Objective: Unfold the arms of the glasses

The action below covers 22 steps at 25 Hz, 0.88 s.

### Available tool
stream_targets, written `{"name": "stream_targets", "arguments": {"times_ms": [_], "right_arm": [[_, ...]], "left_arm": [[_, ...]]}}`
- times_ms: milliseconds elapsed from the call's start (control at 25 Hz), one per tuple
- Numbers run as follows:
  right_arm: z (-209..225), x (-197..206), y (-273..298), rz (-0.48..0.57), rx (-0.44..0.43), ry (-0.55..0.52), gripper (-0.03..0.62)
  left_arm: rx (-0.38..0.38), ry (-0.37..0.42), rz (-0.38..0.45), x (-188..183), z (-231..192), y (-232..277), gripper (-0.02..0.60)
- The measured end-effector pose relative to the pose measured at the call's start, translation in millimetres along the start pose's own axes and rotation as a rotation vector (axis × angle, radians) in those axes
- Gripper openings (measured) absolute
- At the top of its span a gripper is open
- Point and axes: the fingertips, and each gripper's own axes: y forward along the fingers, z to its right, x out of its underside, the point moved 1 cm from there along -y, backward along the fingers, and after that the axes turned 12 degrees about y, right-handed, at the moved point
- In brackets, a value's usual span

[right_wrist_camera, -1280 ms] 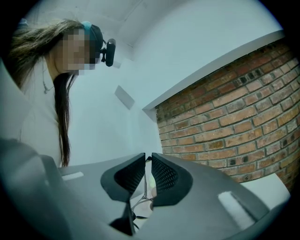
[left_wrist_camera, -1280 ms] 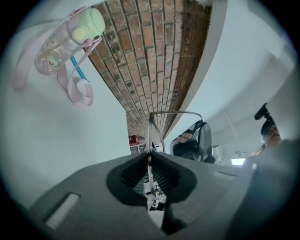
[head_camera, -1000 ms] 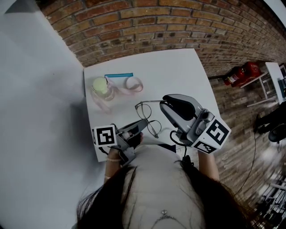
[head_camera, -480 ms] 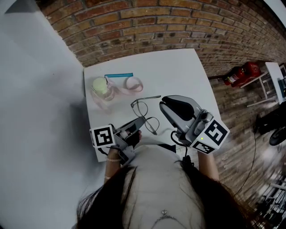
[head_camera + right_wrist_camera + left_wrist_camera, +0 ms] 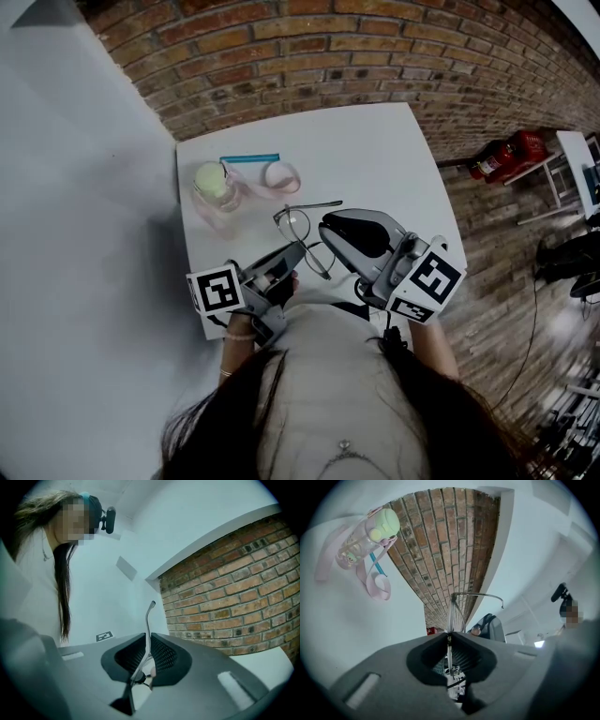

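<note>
White tabletop point(image 5: 375, 150) filled the middle of the head view, with a person's torso and long dark hair at the bottom edge. Just beyond the torso, the left gripper point(image 5: 296, 253) reached in from the left above the table's near edge. In its own view, the left gripper point(image 5: 449, 637) had its jaws closed tight on the thin rim of the glasses point(image 5: 451, 613), which rose upright out of the pinch. The right gripper point(image 5: 328, 226) came in from the right, close beside the left one. In its own view, the right gripper point(image 5: 146, 641) had its jaws pressed together on one slim arm point(image 5: 148, 620) of the glasses, whose tip stuck up past the pads. The glasses point(image 5: 296, 226) hung between the two grippers, above the near half of the table. Their other arm point(image 5: 317, 204) stood out free from the far end of the frame, pointing right. Farther back on the left lay a clear bottle point(image 5: 212, 186) with a pale green cap, its pink strap point(image 5: 278, 175) looped beside it. A teal strip point(image 5: 249, 157) lay just behind the bottle. Behind the table ran a brick wall point(image 5: 375, 47), and wooden floor point(image 5: 497, 281) showed at the right.
</note>
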Motion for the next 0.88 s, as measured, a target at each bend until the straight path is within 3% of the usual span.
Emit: {"name": "stream_targets", "arguments": {"times_ms": [280, 480, 880], "right_arm": [[-1.6, 12.1, 9.3, -0.039, -0.007, 0.016, 0.041], [-2.7, 20.4, 16.2, -0.065, -0.017, 0.03, 0.041], [-5.3, 31.0, 23.2, -0.104, -0.031, 0.046, 0.041]], "left_arm": [[-0.055, 0.072, -0.012, -1.2, -4.2, -4.0, 0.023], [-0.04, 0.201, -0.04, -5.7, -3.4, -3.6, 0.023], [-0.038, 0.231, -0.026, -8.5, 2.2, -2.7, 0.023]]}}
